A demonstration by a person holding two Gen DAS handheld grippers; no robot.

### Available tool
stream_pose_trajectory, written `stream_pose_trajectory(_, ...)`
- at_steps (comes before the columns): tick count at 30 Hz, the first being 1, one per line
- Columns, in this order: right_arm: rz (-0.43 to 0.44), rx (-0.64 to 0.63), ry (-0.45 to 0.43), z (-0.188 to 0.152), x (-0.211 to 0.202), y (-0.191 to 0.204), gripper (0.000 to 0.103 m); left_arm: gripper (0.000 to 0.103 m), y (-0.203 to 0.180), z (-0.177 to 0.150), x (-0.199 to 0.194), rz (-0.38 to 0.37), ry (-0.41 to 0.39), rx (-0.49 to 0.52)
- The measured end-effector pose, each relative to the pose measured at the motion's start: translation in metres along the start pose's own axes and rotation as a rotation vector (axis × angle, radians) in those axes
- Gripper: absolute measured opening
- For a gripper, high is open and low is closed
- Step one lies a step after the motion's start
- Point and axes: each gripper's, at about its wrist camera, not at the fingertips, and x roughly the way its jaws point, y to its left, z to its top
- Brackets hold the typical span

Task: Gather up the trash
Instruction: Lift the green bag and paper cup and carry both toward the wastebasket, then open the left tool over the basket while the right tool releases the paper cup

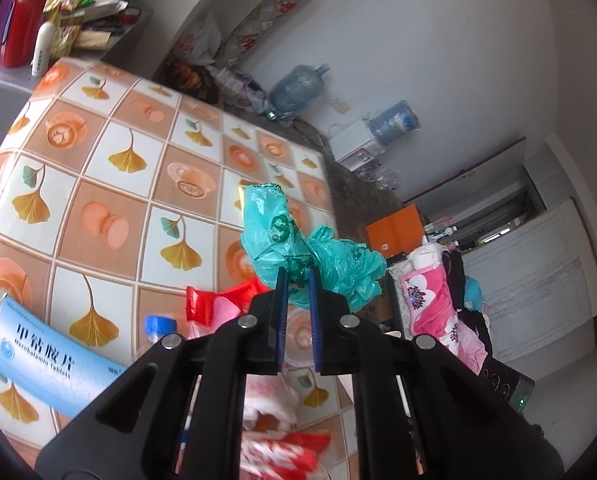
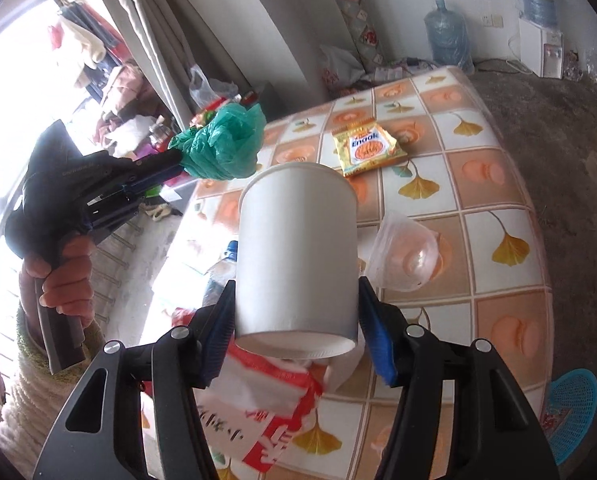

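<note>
Tiled table (image 2: 474,184): "Enaak" packet (image 2: 368,147); left gripper (image 1: 297,280) clamps green bag (image 1: 294,240), right gripper (image 2: 294,316) grips white cup (image 2: 296,252)

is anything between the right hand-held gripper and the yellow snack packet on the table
Yes. The right hand-held gripper is shut on a white paper cup, which fills its jaws and sits directly in line with the yellow snack packet. A clear plastic cup lies just right of that line.

the left gripper (image 1: 297,276) is raised, its two blue-padded fingers (image 1: 281,292) nearly together and pinched; in the right wrist view a bare hand (image 2: 64,276) grips its handle. the right gripper (image 2: 296,324) has its fingers spread wide, pads (image 2: 378,344) pressed against what they carry
</note>
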Motion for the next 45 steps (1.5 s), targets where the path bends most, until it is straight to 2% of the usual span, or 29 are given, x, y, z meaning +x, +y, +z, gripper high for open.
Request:
stream_pose_trajectory(5,0.015,-0.006,-0.074,-0.028,-0.055,0.002,0.057,0.008,-0.038,-0.035,-0.033,-0.032,-0.014,0.083)
stream_pose_trajectory(8,0.011,0.000,-0.110,-0.054,-0.085,-0.002,0.057,0.008,-0.062,-0.066,-0.048,-0.068,-0.017,0.133)
stream_pose_trajectory(11,-0.010,0.024,-0.134,-0.085,-0.113,-0.013,0.057,0.008,-0.088,-0.101,-0.047,-0.066,0.006,0.203)
stream_pose_trajectory(13,-0.031,0.047,-0.152,-0.108,-0.132,-0.023,0.057,0.008,-0.105,-0.127,-0.038,-0.071,0.050,0.245)
stream_pose_trajectory(22,-0.156,0.224,-0.205,-0.198,-0.191,-0.094,0.057,0.008,-0.171,-0.234,0.057,-0.113,0.312,0.333)
stream_pose_trajectory(29,-0.268,0.411,-0.225,-0.263,-0.211,-0.168,0.057,0.008,-0.222,-0.303,0.146,-0.073,0.483,0.444)
stream_pose_trajectory(33,-0.319,0.530,-0.214,-0.295,-0.207,-0.217,0.057,0.008,-0.244,-0.336,0.201,-0.043,0.586,0.499)
stream_pose_trajectory(40,-0.353,0.743,-0.158,-0.332,-0.176,-0.301,0.058,0.008,-0.271,-0.399,0.301,0.030,0.770,0.572)
stream_pose_trajectory(45,-0.368,0.854,-0.153,-0.344,-0.154,-0.360,0.058,0.008,-0.279,-0.425,0.364,0.082,0.843,0.586)
